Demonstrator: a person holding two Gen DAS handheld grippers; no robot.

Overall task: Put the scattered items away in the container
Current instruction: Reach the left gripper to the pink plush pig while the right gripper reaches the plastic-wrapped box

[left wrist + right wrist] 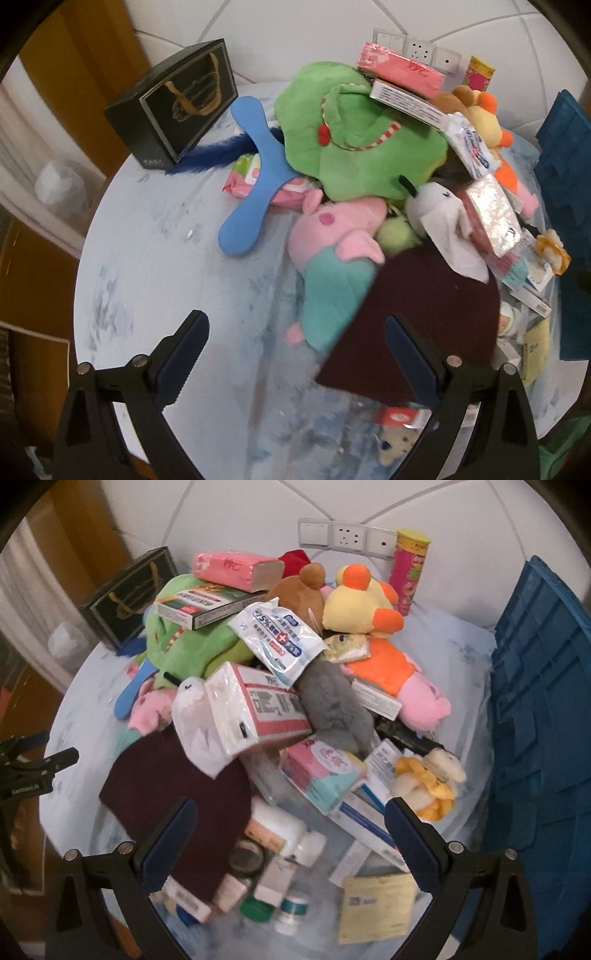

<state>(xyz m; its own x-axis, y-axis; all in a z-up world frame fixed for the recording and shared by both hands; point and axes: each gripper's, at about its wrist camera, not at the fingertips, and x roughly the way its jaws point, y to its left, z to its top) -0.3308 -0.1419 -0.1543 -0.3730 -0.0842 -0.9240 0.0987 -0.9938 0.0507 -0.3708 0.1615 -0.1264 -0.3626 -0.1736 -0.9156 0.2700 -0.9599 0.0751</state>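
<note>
Between my spread, empty left tool [297,356] and right tool [291,843] sprawls a pile; the soft, light pink-and-teal plush pig [332,258] pinches easily at its belly.

Fuzzy green plush [354,136], glossy tissue wrapper [255,709]

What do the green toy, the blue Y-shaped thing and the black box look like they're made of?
Green toy: soft plush fabric, matte and fuzzy, with creases and stitched trim. Blue Y-shaped thing: probably foam or soft rubber, a smooth matte slab with rounded edges and no shine; hard to say which. Black box: likely printed cardboard, with sharp folded corners, a slight sheen and gold printing.
</note>
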